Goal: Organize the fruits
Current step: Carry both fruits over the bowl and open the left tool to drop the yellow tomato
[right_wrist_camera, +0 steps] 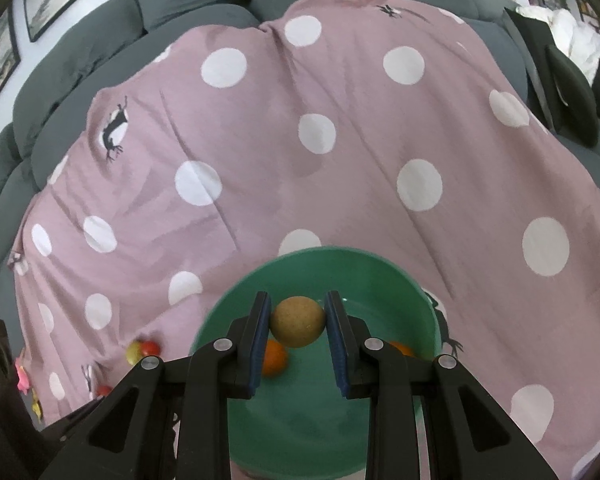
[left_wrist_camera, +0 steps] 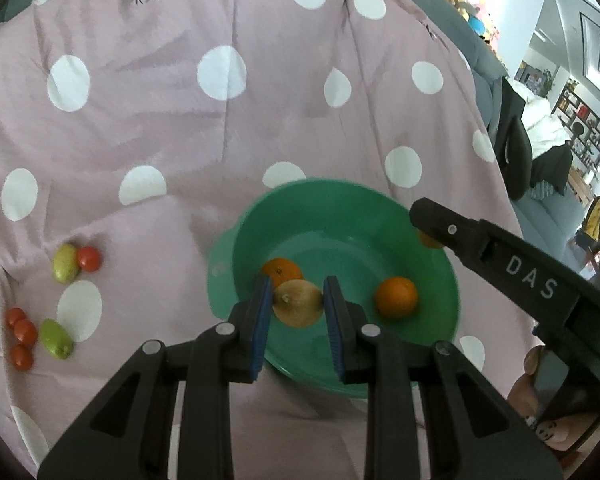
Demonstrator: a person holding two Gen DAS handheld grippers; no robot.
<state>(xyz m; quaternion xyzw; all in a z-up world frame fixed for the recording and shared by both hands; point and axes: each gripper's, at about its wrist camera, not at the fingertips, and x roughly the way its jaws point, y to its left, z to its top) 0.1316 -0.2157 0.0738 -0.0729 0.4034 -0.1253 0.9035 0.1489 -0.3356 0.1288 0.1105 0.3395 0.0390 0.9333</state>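
Observation:
A green bowl [left_wrist_camera: 340,216] sits on the pink dotted cloth and holds two oranges [left_wrist_camera: 396,297]. My left gripper [left_wrist_camera: 298,306] is shut on a tan round fruit [left_wrist_camera: 299,304] over the bowl. My right gripper [right_wrist_camera: 298,322] is shut on another tan round fruit [right_wrist_camera: 298,322] above the same bowl [right_wrist_camera: 380,276]; an orange [right_wrist_camera: 275,358] lies below it. The right gripper's finger [left_wrist_camera: 500,256] reaches over the bowl's right rim in the left wrist view. Yellow-green fruits [left_wrist_camera: 65,263] and small red tomatoes [left_wrist_camera: 89,259] lie on the cloth at the left.
The pink cloth [right_wrist_camera: 300,160] covers a grey sofa [right_wrist_camera: 80,52]. More red tomatoes [left_wrist_camera: 22,336] and a green fruit [left_wrist_camera: 56,338] lie near the cloth's left edge. A dark garment [left_wrist_camera: 516,140] and room clutter are at the right.

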